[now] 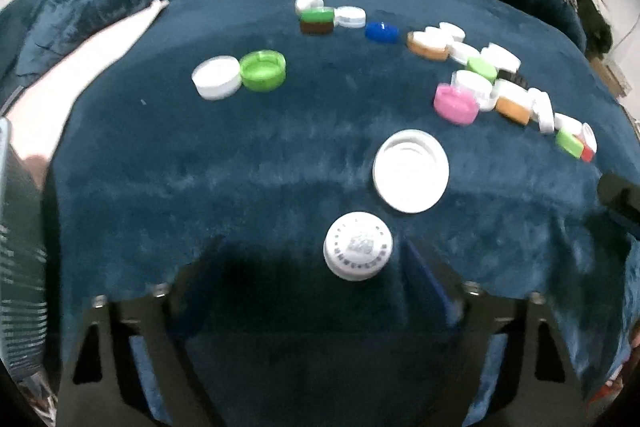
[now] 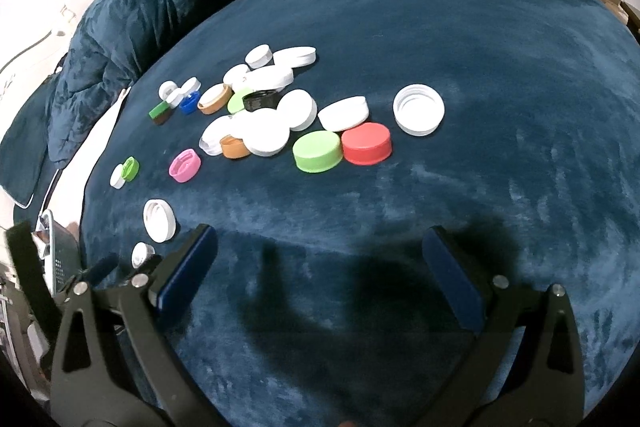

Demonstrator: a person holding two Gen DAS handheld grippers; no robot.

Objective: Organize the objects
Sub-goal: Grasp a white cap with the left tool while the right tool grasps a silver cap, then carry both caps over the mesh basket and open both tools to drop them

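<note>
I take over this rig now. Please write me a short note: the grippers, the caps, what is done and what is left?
Left gripper: jaws open around the embossed white cap, pads not pressing it yet.
Right gripper: jaws open, empty, over bare blanket.
Caps: the mixed pile lies loose; the red cap and light green cap touch beside it; the large white cap lies open side up.
Done: no clear sorted groups.
Left: probably grip the embossed cap, then group the rest.

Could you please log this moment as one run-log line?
left gripper: open, embossed white cap between jaws | right gripper: open, empty | cap pile: unsorted on blue blanket
</note>
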